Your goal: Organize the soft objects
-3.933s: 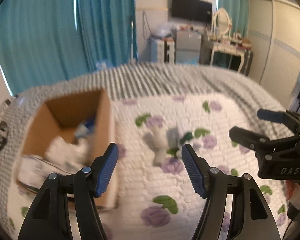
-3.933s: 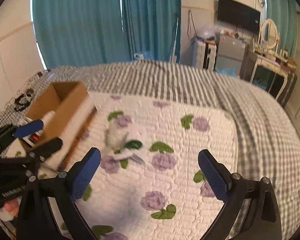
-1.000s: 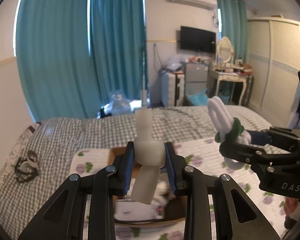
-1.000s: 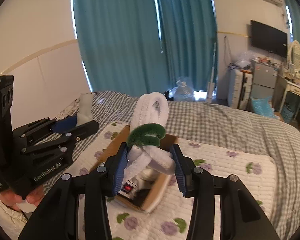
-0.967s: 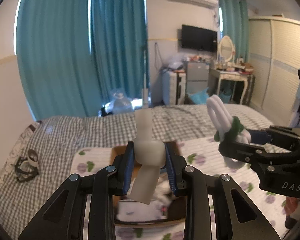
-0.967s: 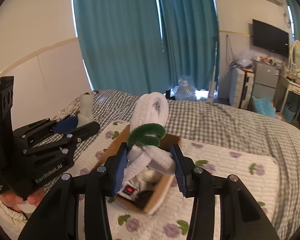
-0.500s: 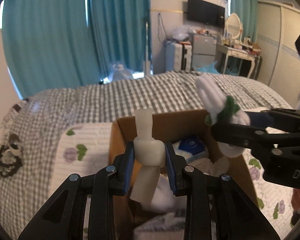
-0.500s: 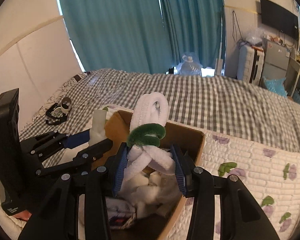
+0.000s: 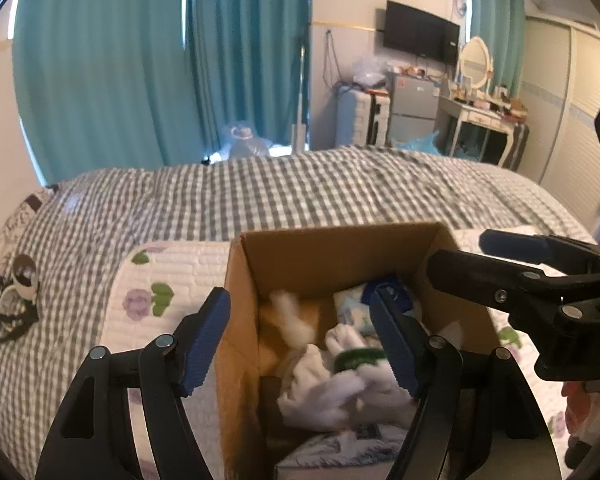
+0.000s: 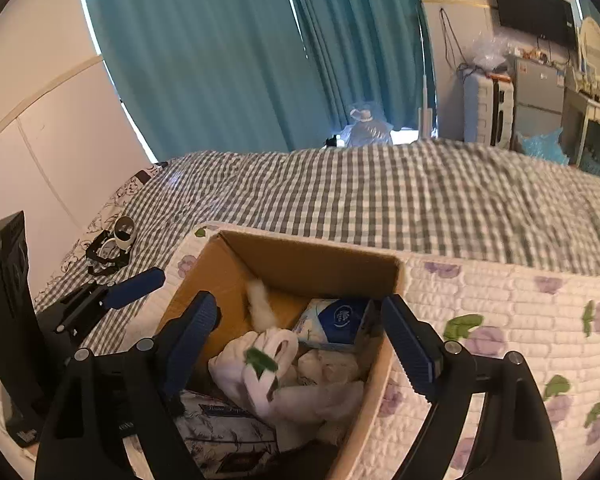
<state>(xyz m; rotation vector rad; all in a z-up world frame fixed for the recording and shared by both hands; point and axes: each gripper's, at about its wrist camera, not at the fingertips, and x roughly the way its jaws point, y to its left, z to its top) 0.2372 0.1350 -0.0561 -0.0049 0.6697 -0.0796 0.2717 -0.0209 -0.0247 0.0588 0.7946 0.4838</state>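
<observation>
Black plastic arms with blue ribbed pads frame both wrist views: the left tool (image 9: 300, 336) and the right tool (image 10: 300, 344) each hang over the open brown cardboard box (image 9: 332, 248), their jaws spreading apart with nothing pressed between the pads. The left tool's left finger stands outside the box's left wall, its right finger over the inside; the right tool's 2 fingers straddle the box's opening, the right one at the right wall.

Inside the box, nearest the tools, lies a white fluffy knotted soft piece with a green band (image 10: 266, 364), blurred, resting on other white soft pieces (image 10: 332, 364). A white fluffy strip (image 9: 292, 320), also blurred, sits toward the box's far left inner corner. Against the right inner wall leans a blue-and-white tissue pack (image 10: 336, 322), and a printed flat packet (image 10: 228, 436) lies at the box's near side.

Beneath the box is a white quilted pad with purple flowers and green leaves (image 10: 500, 312), spread on the grey-and-white checked bed (image 9: 300, 196). Near the bed's left edge lies a black strap bundle with a white round piece (image 9: 14, 300). Beyond the bed's far edge hang teal curtains (image 9: 160, 72).
</observation>
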